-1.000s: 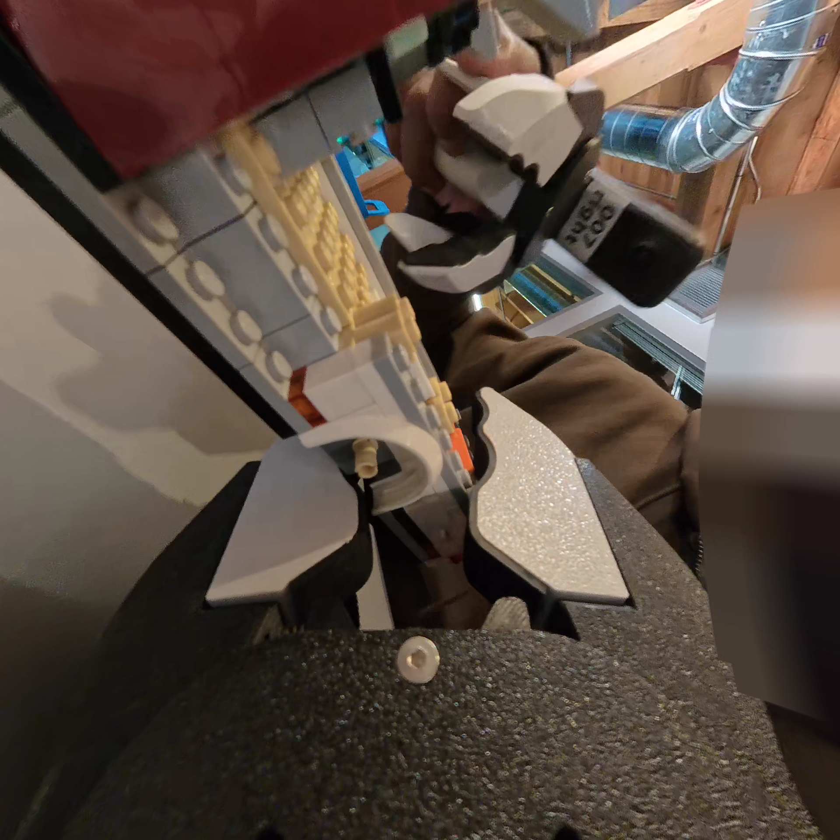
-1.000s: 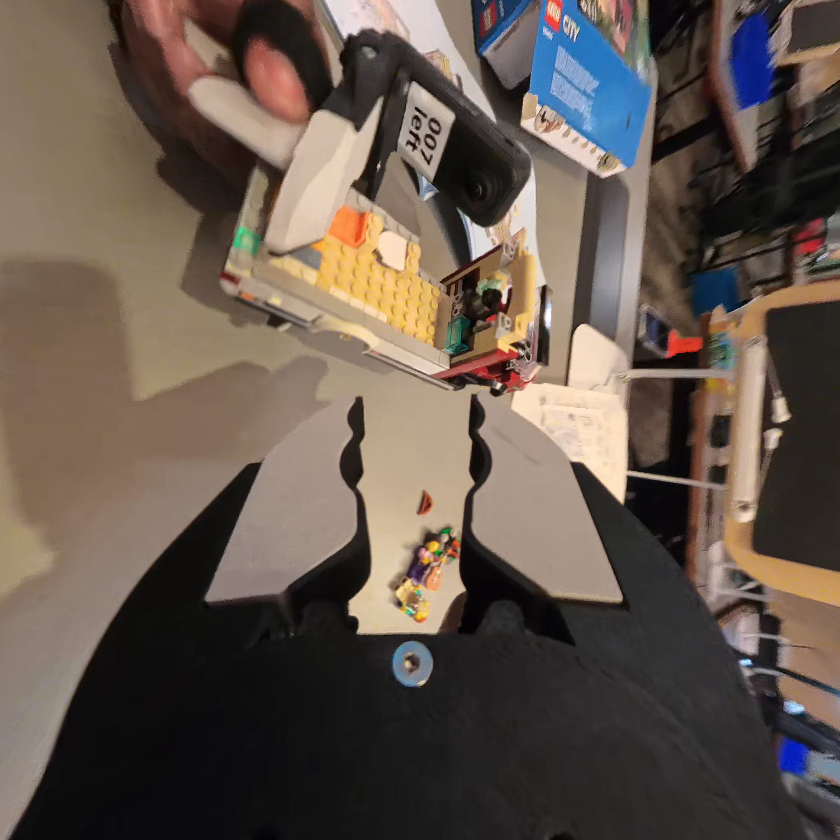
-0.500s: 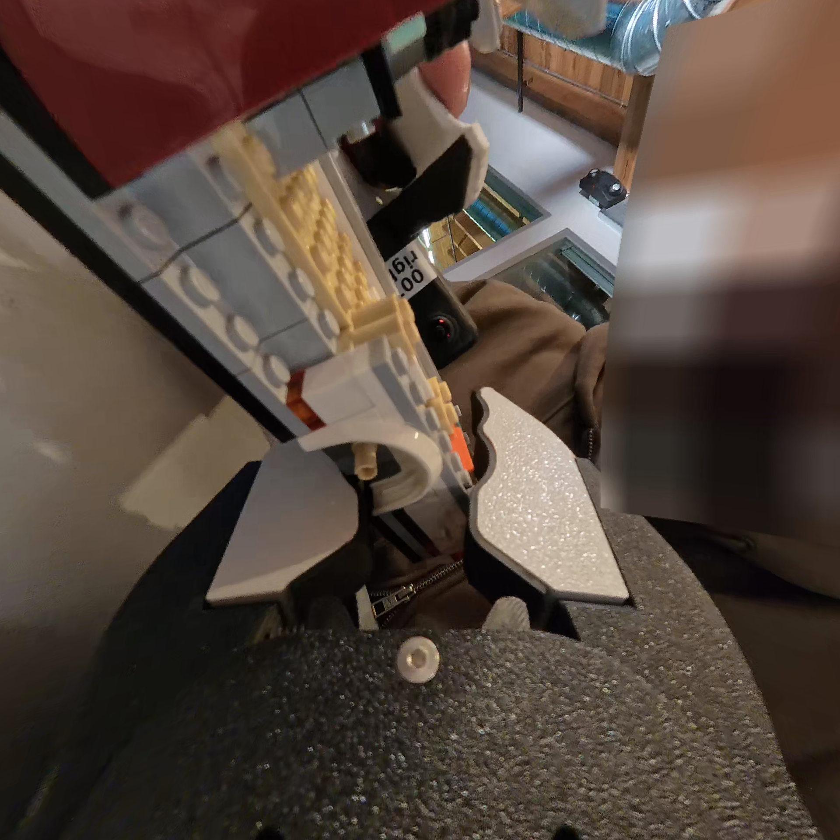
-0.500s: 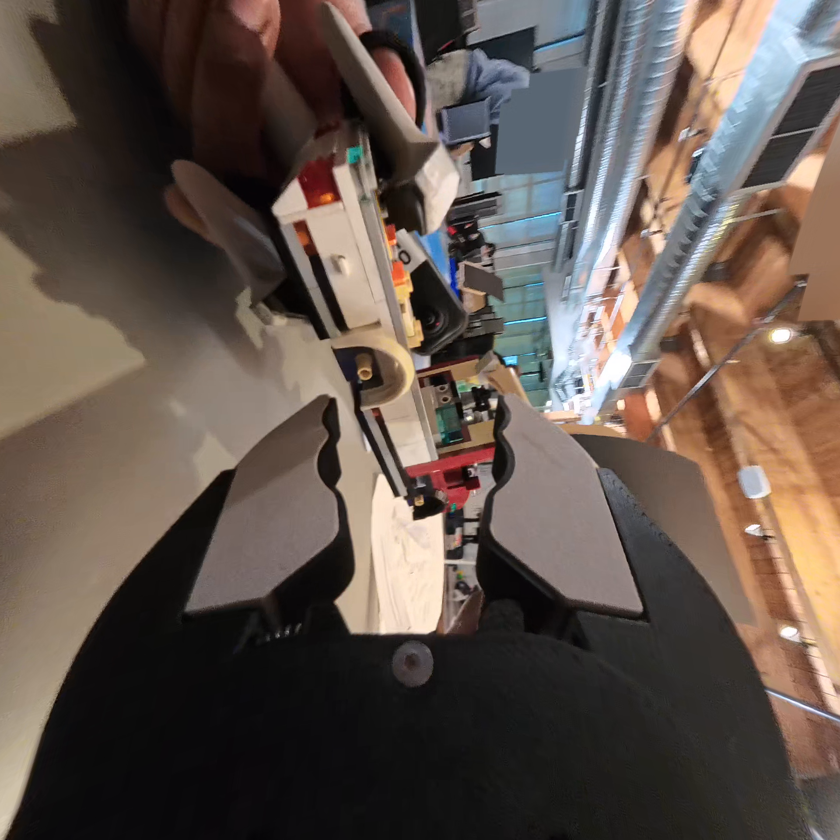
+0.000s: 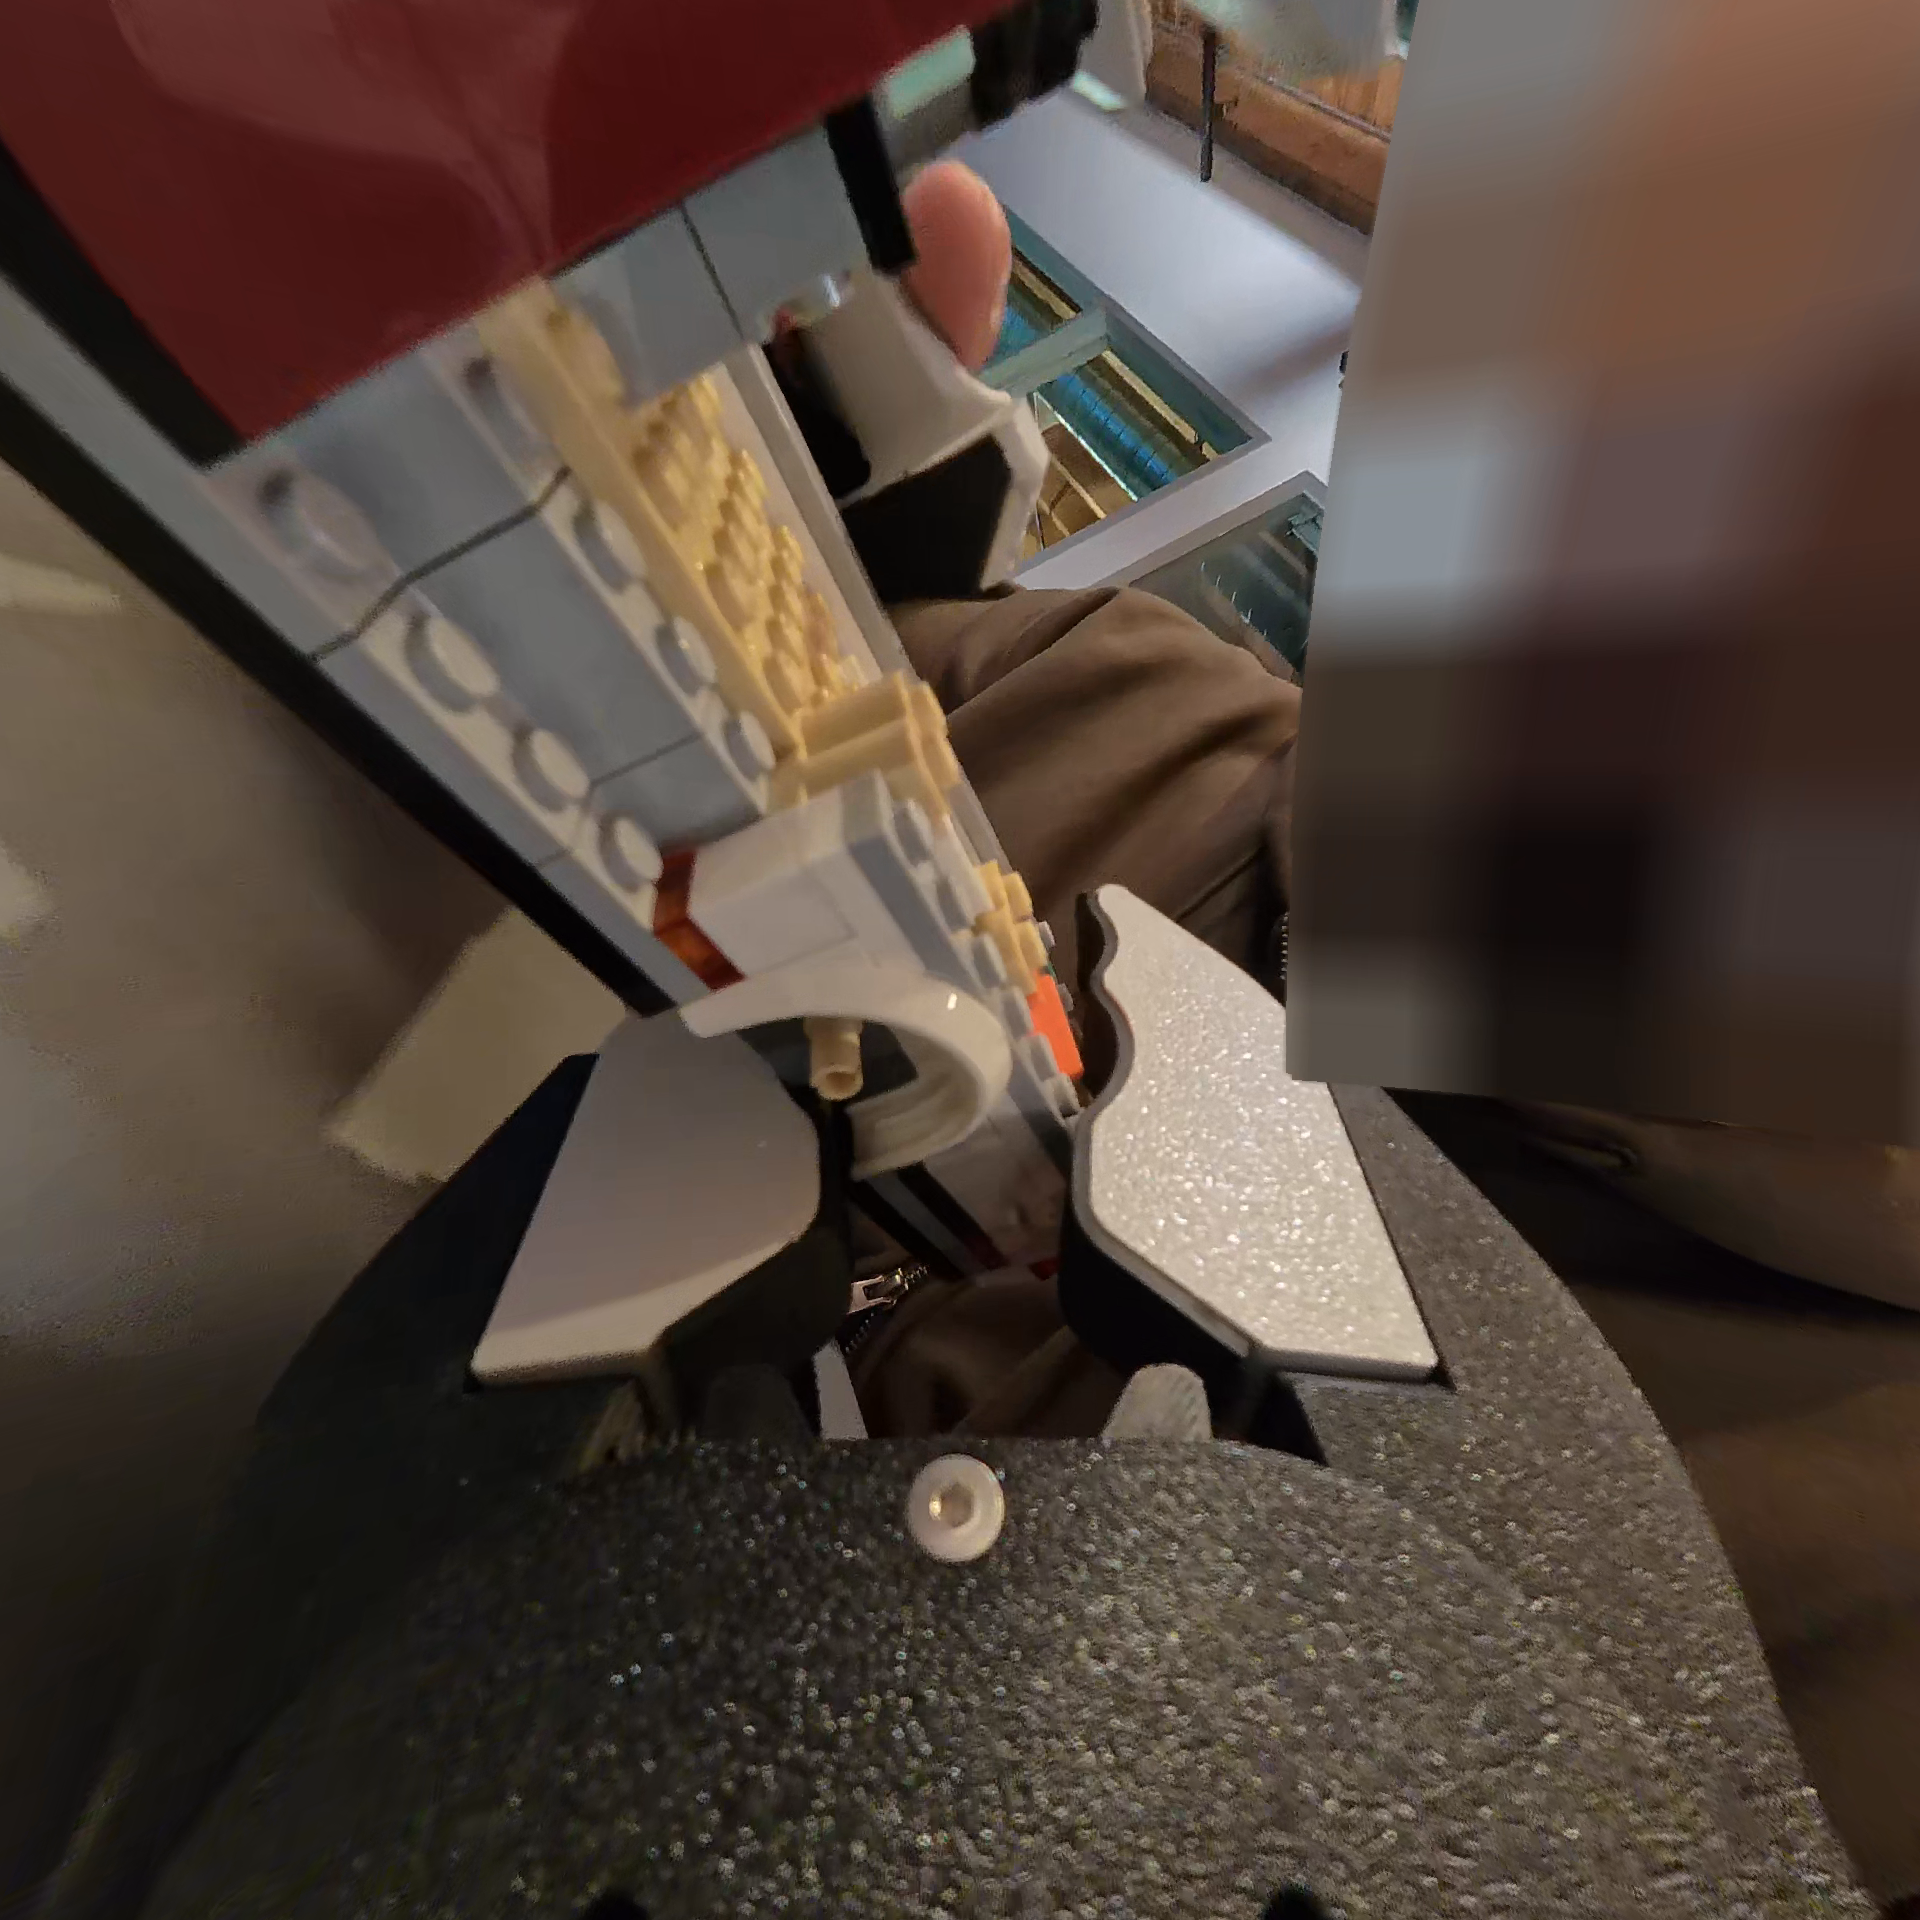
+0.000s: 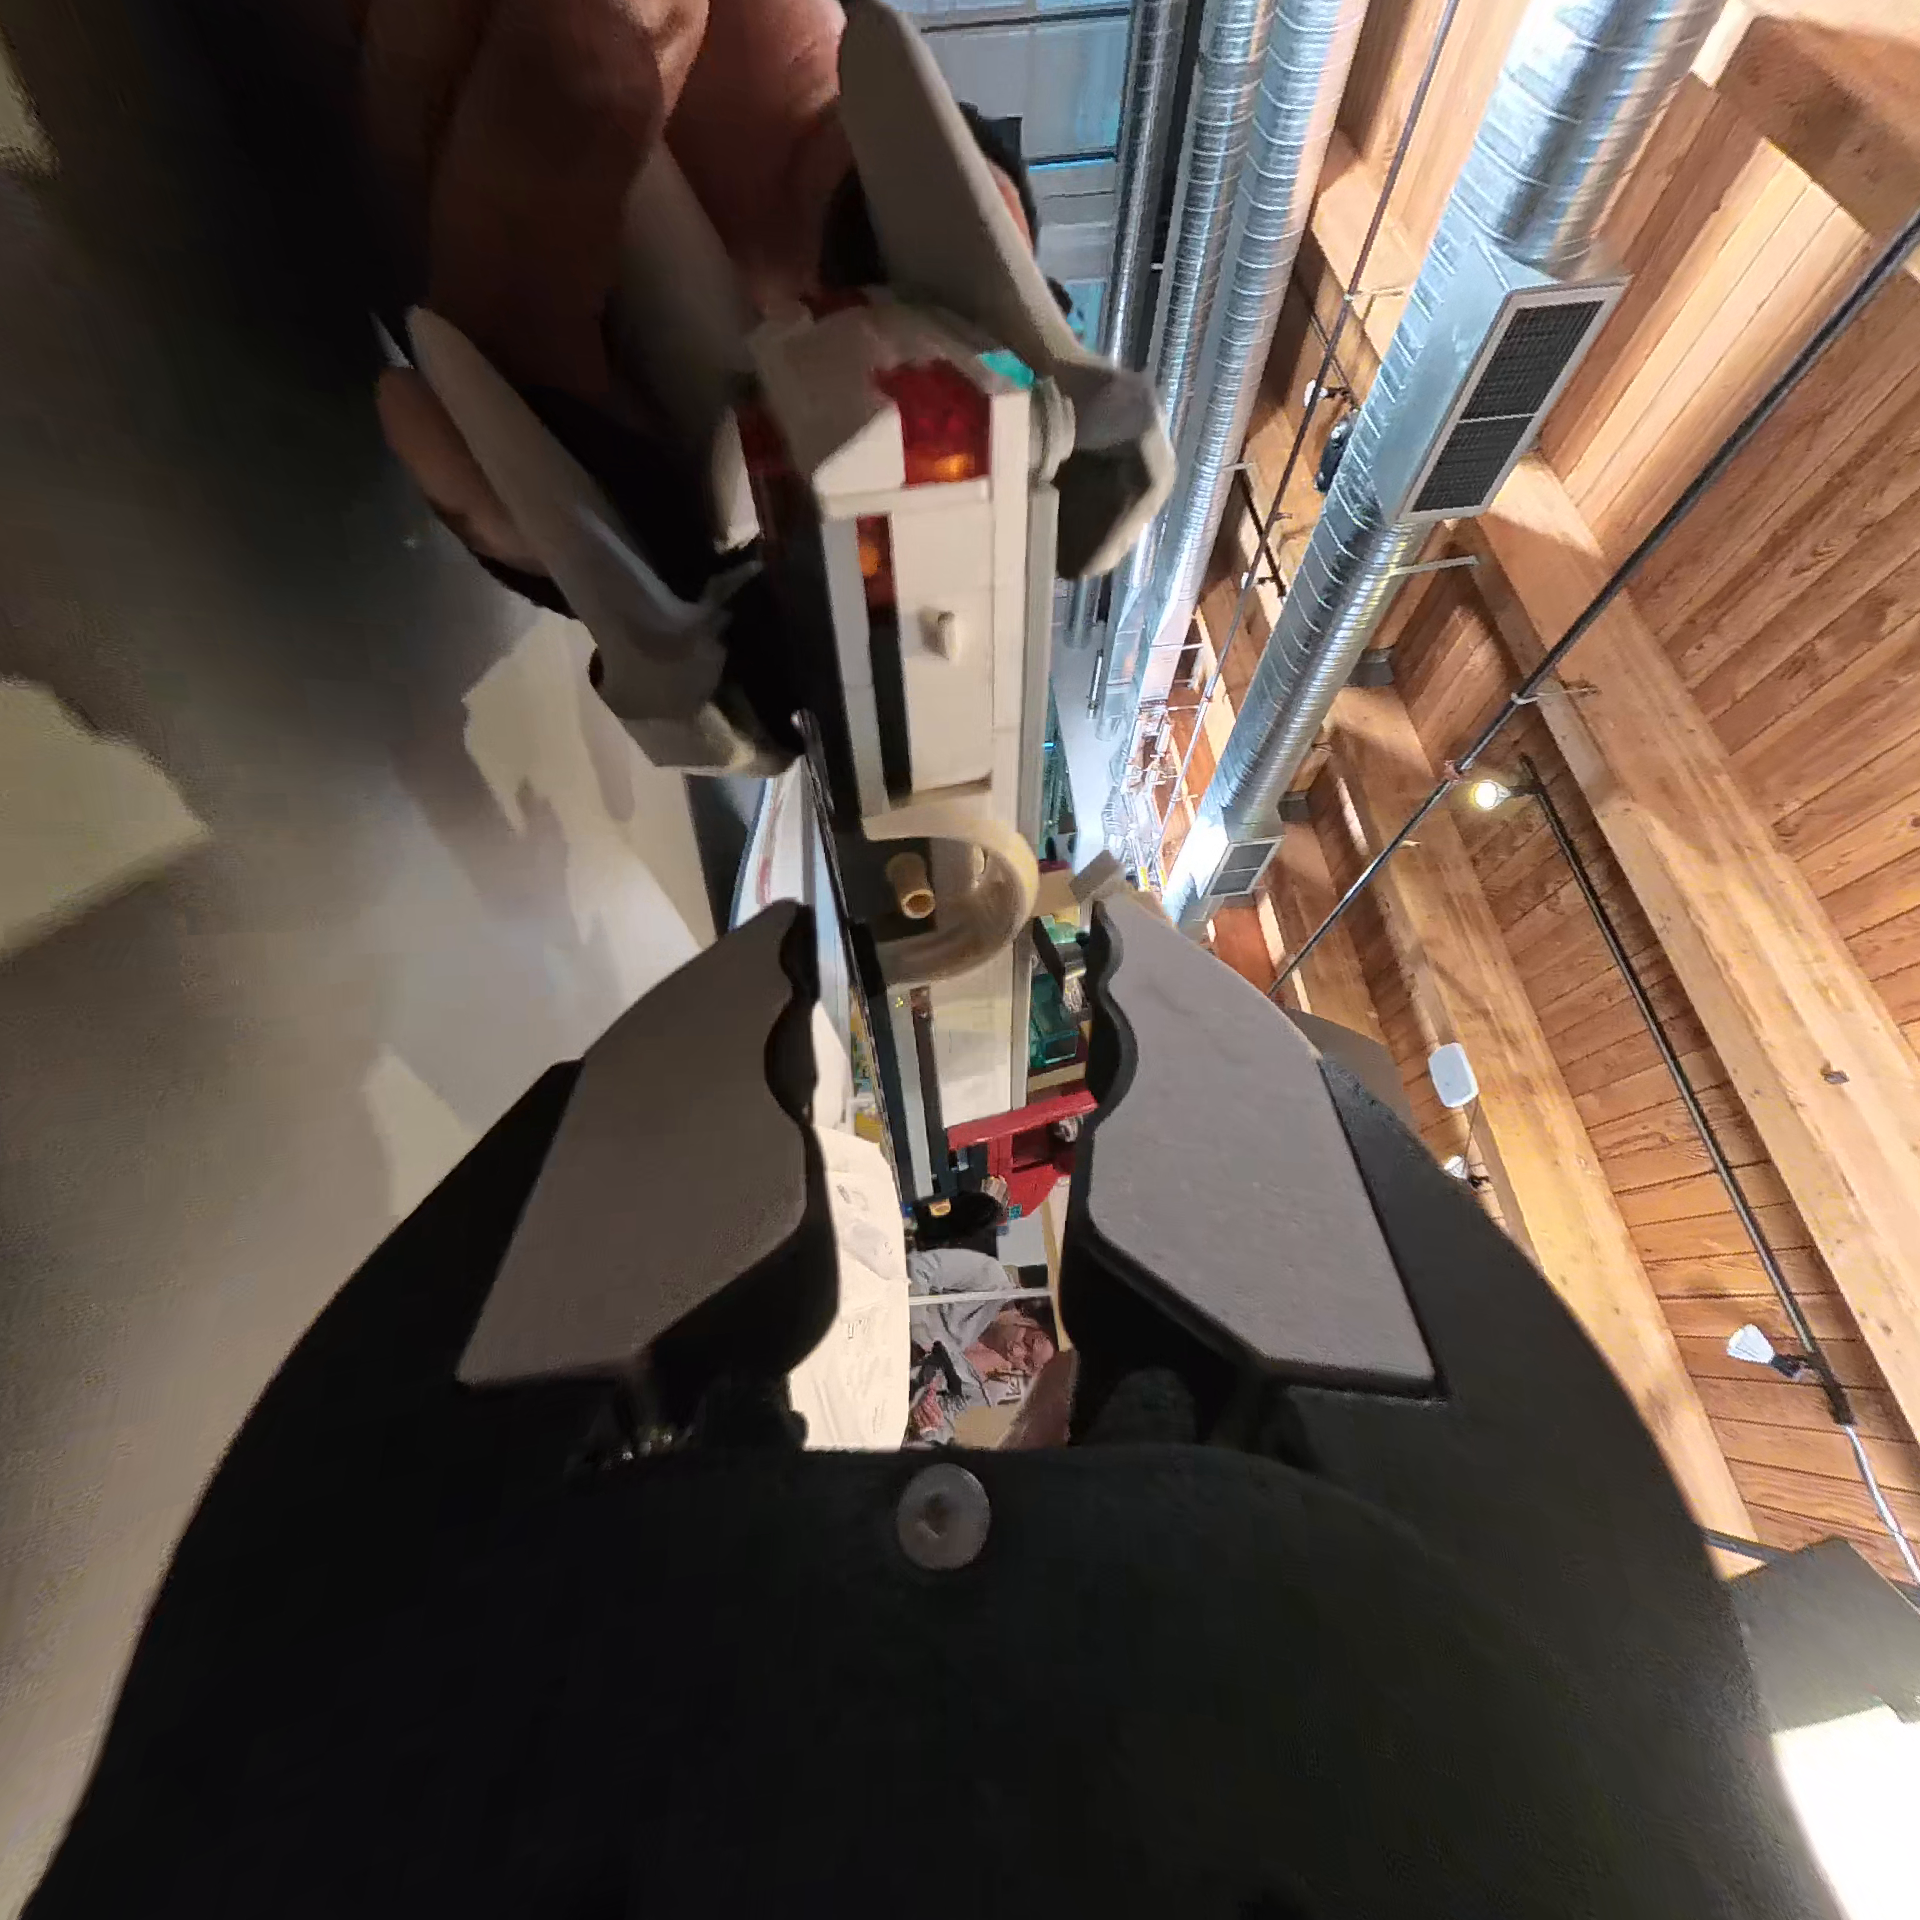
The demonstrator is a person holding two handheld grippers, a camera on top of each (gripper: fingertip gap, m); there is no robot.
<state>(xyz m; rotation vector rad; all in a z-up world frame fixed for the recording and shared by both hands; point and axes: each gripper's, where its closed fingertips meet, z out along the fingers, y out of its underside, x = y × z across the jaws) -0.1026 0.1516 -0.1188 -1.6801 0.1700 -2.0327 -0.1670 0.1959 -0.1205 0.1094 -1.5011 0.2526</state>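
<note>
Brick model's red end cut off by the frame's top edge, its rear tucked behind the left tongs.

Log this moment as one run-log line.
left gripper: jaws clamp white-and-grey toy-brick vehicle | right gripper: jaws straddle its white wheel arch, grip unclear

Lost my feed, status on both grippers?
Left gripper clamps brick vehicle, held in the air. Right gripper straddles its wheel arch, grip unclear. Nothing obstructing.

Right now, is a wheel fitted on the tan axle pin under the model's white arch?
No. In the left wrist view the tan pin sticks out bare under the white arch of the model.
</note>
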